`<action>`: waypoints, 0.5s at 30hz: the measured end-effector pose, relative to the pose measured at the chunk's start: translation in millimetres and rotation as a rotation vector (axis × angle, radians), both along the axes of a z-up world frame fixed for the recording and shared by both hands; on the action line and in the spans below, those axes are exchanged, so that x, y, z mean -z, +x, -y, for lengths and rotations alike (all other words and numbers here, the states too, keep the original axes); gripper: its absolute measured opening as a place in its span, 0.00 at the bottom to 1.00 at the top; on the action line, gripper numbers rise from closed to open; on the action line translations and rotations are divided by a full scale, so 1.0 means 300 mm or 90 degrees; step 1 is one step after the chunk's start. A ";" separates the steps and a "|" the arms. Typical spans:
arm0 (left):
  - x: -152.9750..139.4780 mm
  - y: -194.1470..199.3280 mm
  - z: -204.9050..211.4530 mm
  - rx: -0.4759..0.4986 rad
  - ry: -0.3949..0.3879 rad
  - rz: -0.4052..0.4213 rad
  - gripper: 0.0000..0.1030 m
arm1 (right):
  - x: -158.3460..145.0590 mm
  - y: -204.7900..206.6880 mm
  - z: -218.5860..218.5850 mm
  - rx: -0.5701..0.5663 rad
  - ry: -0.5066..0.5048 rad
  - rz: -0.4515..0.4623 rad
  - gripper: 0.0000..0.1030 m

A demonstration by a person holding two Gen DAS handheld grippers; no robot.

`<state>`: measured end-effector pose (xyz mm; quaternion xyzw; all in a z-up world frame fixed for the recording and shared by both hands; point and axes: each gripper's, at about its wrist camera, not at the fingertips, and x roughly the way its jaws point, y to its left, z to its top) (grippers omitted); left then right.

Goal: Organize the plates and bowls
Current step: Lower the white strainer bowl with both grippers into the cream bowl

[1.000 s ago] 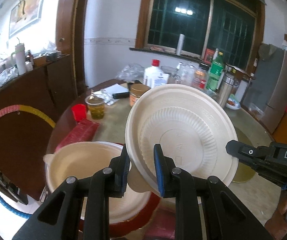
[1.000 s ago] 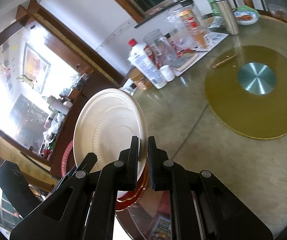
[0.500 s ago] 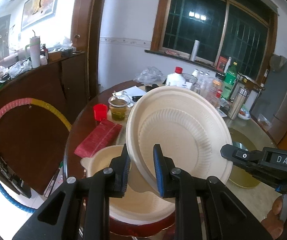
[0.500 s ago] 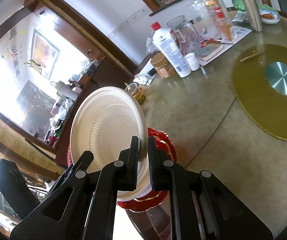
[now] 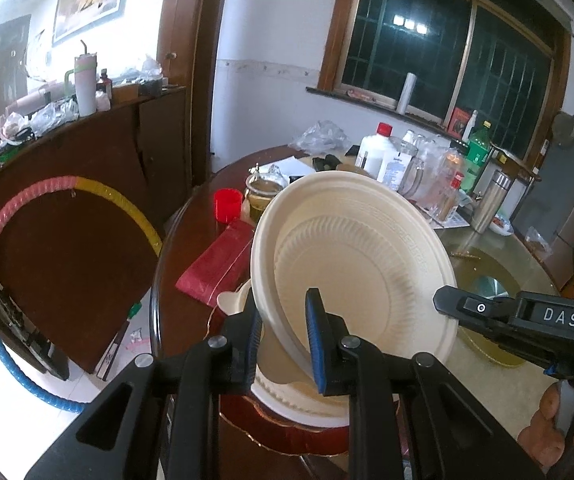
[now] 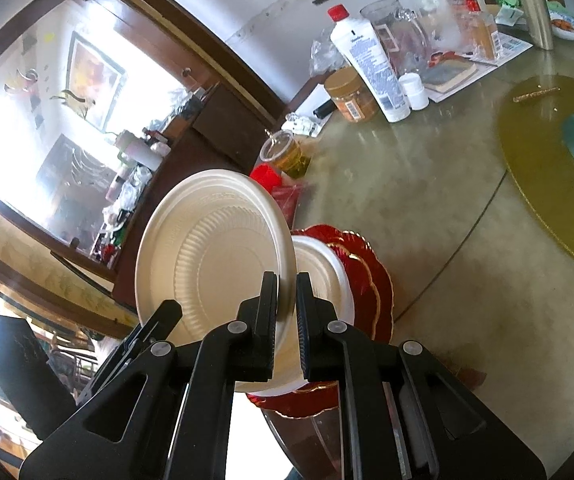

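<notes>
The cream-coloured round disposable plate is carried by both grippers at once, above the stack at the near edge of the round counter. The left gripper is clamped on the lower rim of this plate, and the right gripper is clamped on the rim at the other side; its jaws are almost fully together because the rim is thin. I think two grips are used because such a light plate bends and swings when only one edge is held.

The plate is tilted steeply, nearly on edge. In the left wrist view its ribbed hollow face looks toward the camera, and its upper rim leans away toward the bottles. A round plate has no long axis; its flat plane stands more upright than level.

Below it lie another cream plate and a red scalloped plate with gold edge, so the held plate probably will be laid down on them.
</notes>
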<state>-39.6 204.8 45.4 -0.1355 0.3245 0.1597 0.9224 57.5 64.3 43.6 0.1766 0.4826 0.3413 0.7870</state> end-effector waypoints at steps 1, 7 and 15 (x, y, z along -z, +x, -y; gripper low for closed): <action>0.005 0.000 -0.001 0.000 0.000 -0.003 0.20 | 0.005 0.000 -0.003 -0.002 -0.002 -0.002 0.08; 0.015 -0.003 -0.015 0.003 -0.008 -0.011 0.20 | 0.023 0.004 -0.008 -0.004 -0.013 -0.011 0.09; 0.034 -0.006 -0.019 0.005 -0.013 -0.022 0.20 | 0.046 0.008 -0.011 -0.007 -0.023 -0.025 0.09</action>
